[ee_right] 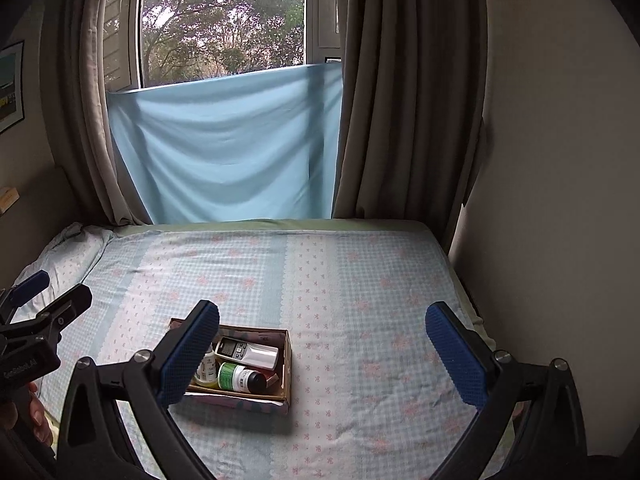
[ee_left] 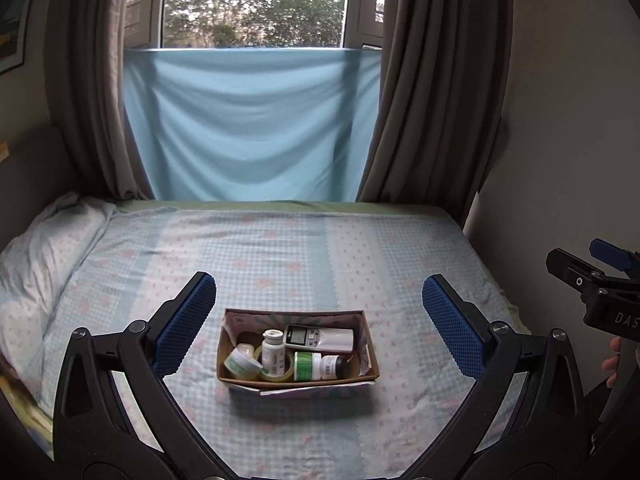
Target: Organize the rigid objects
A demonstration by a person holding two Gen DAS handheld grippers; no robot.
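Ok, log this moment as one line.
left gripper: open, empty | right gripper: open, empty | box: on bed, holds bottles, remote, tape

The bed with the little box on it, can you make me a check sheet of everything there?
Surface: bed with a checked sheet.
Job's things: cardboard box holding a remote, a white bottle, a green-labelled bottle lying down, a small jar and a tape roll.
Clutter: pillow.
Tongs: left tongs open, empty; right tongs open, empty.
Cables: nothing seen.
Surroundings: window, blue cloth, brown curtains.
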